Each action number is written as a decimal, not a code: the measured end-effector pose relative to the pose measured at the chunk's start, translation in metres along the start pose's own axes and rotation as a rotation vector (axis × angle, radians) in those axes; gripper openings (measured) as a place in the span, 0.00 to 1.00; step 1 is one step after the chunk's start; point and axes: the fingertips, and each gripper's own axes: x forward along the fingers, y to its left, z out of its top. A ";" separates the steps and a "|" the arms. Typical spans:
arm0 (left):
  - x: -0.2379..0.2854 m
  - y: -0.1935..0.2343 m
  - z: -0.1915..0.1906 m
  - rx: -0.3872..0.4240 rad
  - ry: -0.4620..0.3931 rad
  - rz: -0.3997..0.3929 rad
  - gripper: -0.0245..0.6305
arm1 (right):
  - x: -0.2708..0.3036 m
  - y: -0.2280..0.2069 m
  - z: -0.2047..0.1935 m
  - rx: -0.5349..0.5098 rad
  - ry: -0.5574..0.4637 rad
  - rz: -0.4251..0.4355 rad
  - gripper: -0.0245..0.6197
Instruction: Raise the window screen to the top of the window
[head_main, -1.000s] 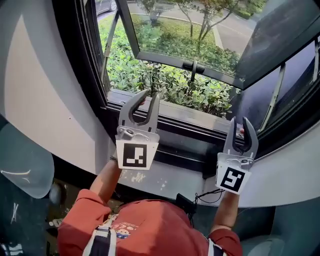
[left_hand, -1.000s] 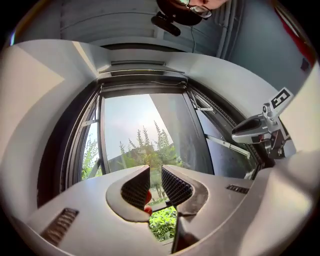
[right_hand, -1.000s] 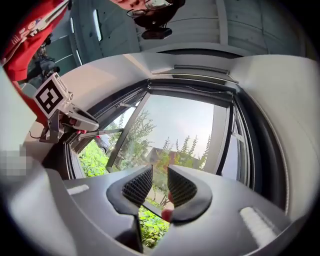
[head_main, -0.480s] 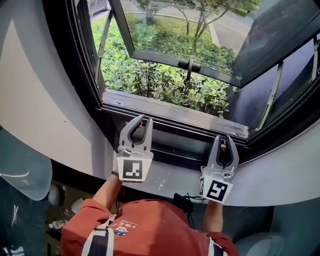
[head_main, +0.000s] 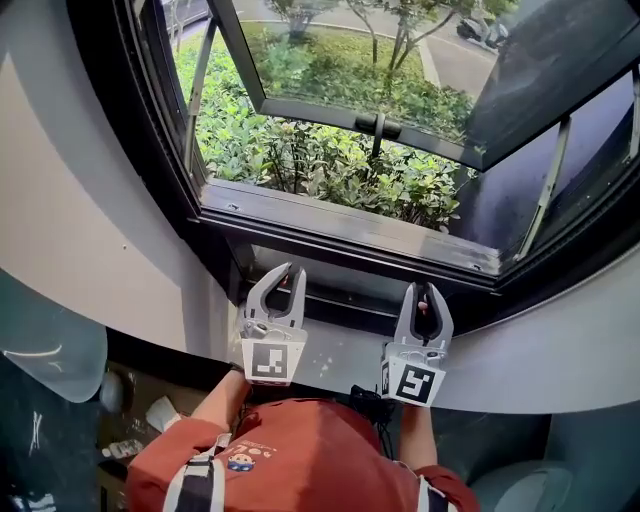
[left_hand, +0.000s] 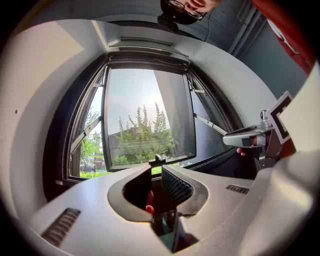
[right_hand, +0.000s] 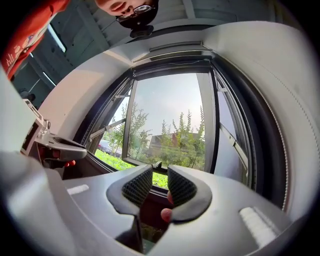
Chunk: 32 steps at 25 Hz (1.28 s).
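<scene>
The window (head_main: 340, 226) stands with its glass sash (head_main: 360, 75) swung outward, and no mesh shows across the opening. A dark inner rail (head_main: 345, 300) runs along the bottom of the frame. My left gripper (head_main: 286, 272) points at that rail's left part, jaws a little apart with nothing between the pads. My right gripper (head_main: 425, 292) points at the rail further right, jaws also apart and empty. In the left gripper view the left gripper (left_hand: 156, 172) frames the sash, with the right gripper (left_hand: 245, 141) beside it. In the right gripper view the right gripper (right_hand: 160, 172) shows a clear gap.
A sash handle (head_main: 378, 128) hangs at the bottom edge of the open glass. Green bushes (head_main: 300, 150) fill the ground outside. Grey curved wall (head_main: 80, 200) flanks the window, and a pale ledge (head_main: 340, 360) lies just below the grippers. My red sleeves (head_main: 290, 460) are at the bottom.
Both grippers have sunk from the level of the outer sill down to the dark inner rail. Their jaws look the same width as before.
</scene>
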 end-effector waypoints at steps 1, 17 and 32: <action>-0.002 -0.001 -0.001 0.001 0.006 -0.001 0.12 | -0.001 0.001 -0.003 0.006 0.005 -0.002 0.20; -0.006 0.002 -0.006 0.006 0.018 0.013 0.12 | -0.009 0.003 -0.021 0.040 0.021 -0.020 0.11; -0.003 0.003 -0.001 0.000 0.001 0.017 0.05 | -0.006 0.003 -0.020 0.009 0.028 -0.017 0.05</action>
